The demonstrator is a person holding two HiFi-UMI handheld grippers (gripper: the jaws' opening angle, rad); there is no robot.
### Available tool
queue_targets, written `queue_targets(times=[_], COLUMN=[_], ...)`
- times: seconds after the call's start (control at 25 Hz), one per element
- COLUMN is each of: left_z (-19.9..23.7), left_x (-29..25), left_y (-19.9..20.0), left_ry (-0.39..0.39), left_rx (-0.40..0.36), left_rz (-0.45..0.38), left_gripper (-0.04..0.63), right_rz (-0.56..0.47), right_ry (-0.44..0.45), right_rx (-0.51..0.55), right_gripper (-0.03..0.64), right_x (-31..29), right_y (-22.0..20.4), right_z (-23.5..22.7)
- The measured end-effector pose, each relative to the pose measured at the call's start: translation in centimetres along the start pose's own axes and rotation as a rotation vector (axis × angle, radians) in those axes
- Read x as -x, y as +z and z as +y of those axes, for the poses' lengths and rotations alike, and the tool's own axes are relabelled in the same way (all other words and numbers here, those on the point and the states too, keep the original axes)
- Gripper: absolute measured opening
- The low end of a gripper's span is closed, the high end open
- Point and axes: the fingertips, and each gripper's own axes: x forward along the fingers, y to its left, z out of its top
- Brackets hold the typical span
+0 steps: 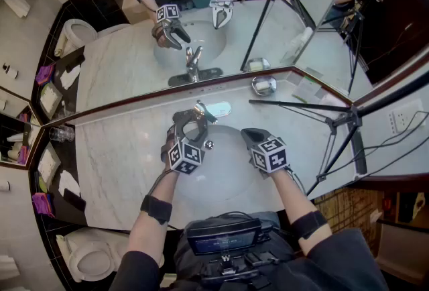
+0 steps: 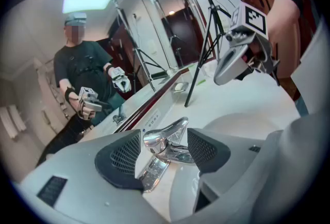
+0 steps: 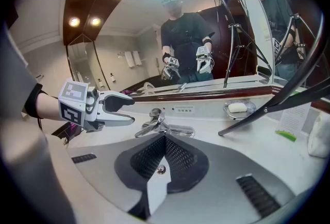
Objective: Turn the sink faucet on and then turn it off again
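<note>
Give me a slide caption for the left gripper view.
Open left gripper brackets the chrome faucet lever; right gripper hovers shut beyond.

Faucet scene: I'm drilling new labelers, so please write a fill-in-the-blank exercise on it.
The left tongs stand ___ on either side of the faucet.
The right tongs, holding nothing, are ___.
The dish right of the faucet holds a bar of ___.
Missing words: open; shut; soap.
</note>
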Motion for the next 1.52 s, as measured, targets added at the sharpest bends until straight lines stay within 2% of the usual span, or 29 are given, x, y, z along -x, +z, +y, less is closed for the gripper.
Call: queue_targets(times=[0.2, 0.36, 0.44, 0.96, 1.24, 1.52], left_z=[-0.7, -1.5, -1.5, -1.5, -1.4, -1.2], left_x=[-2.8, -4.3, -5.0, -7.2, -7.0, -7.0], left_y=[0.6, 0.9, 1.1, 0.9, 1.1, 1.0], left_ry=[0.025, 0.013, 0.014, 0.010, 0.021, 0.007], left_rx=[-0.224, -0.334, -0.356, -0.323, -0.311, -0.253], left_rz=[0.028, 0.047, 0.054, 0.075, 0.050, 0.050], left_gripper=[0.298, 0.298, 0.298, 0.288, 0.212, 0.212], right_rz=[0.007, 0.011, 0.011, 0.003, 0.002, -0.002], right_ry=[-0.013, -0.024, -0.031, -0.028, -0.025, -0.026], right_rx=[-0.014, -0.023, -0.024, -0.030, -0.033, -0.036], right_gripper=[0.023, 0.023, 0.023, 0.023, 0.023, 0.023], right_x=[0.1, 0.3, 0.4, 0.6, 0.7, 0.8], right_y=[-0.5, -0.8, -0.8, -0.7, -0.9, -1.0], right_z=[-1.2, -1.9, -2.1, -1.9, -1.7, -1.9])
